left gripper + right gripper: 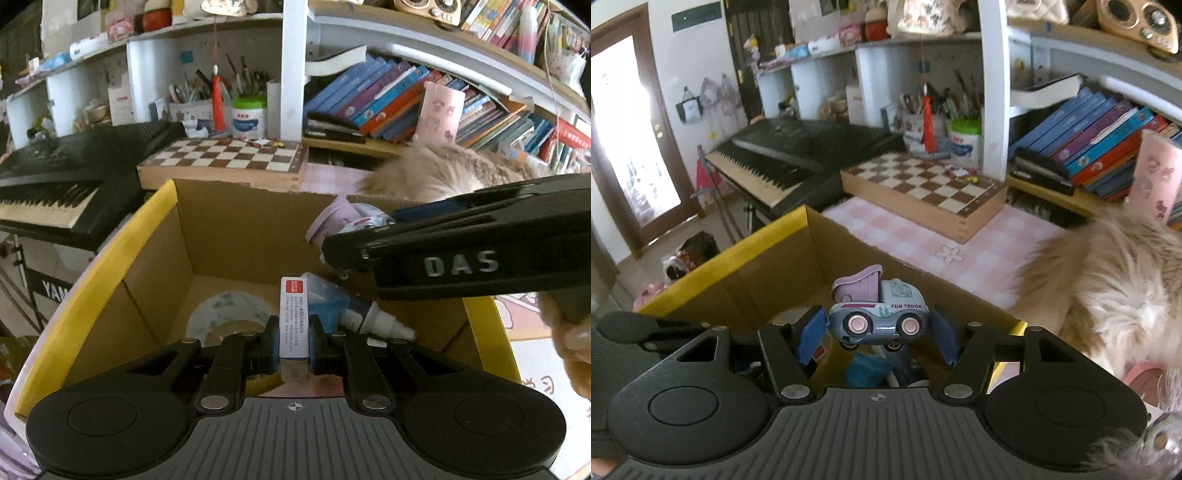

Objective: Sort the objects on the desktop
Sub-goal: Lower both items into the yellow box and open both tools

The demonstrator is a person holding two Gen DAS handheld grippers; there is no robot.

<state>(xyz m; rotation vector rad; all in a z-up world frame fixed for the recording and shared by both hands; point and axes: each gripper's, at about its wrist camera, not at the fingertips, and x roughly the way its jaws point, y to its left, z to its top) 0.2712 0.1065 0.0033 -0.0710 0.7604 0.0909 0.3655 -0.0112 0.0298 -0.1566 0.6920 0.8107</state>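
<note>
Cluttered study: bookshelves, a black keyboard (pixel 783 155) off the left end of the bench (pixel 923 240), whose pink checked cloth carries a chessboard box (pixel 923 188) at its back edge. At the bench's near left corner sits an open cardboard box (pixel 236 229) with a yellow rim, evidently our sorting bin. Our left gripper (pixel 293 339) is clenched on a small white carton (pixel 293 317), held upright above the box interior, we judge ready to drop. Below it lie a tape roll (pixel 225 314) and a dropper bottle (pixel 373 319). Our right gripper (pixel 877 332) hangs over the box's near rim, its blue pads set just wide of a toy truck (pixel 879 314); we cannot tell whether they grip it. A furry animal (pixel 1108 277) crowds the right side.
</note>
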